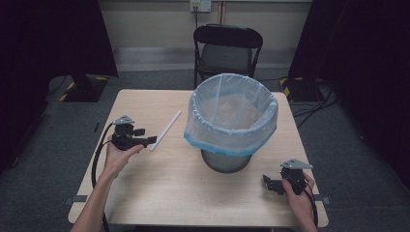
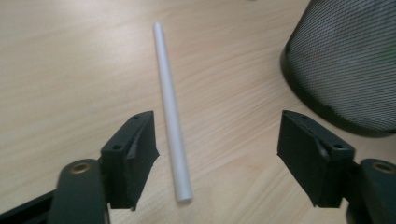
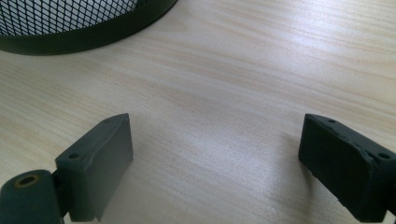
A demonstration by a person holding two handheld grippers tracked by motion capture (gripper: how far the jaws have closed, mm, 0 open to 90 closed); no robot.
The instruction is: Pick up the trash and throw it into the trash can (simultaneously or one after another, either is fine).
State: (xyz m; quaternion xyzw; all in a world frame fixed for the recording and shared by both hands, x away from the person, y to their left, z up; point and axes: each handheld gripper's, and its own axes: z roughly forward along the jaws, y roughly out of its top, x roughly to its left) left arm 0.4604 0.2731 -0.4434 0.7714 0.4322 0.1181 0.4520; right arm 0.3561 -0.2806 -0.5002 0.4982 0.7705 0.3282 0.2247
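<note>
The right gripper (image 1: 272, 185) rests low at the table's (image 1: 159, 193) near right corner, its jaws spread wide over bare wood, holding nothing; the left gripper (image 1: 147, 140), forearm angled in from the near left edge, has its jaws wide apart around the near end of the white rod (image 2: 171, 110), not touching it; beyond stands the mesh bin (image 1: 227, 159) with its bag (image 1: 232, 121).

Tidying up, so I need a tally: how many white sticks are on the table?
1. The white stick lies on the table, left of the bin, between the left tool's open jaws.
</note>
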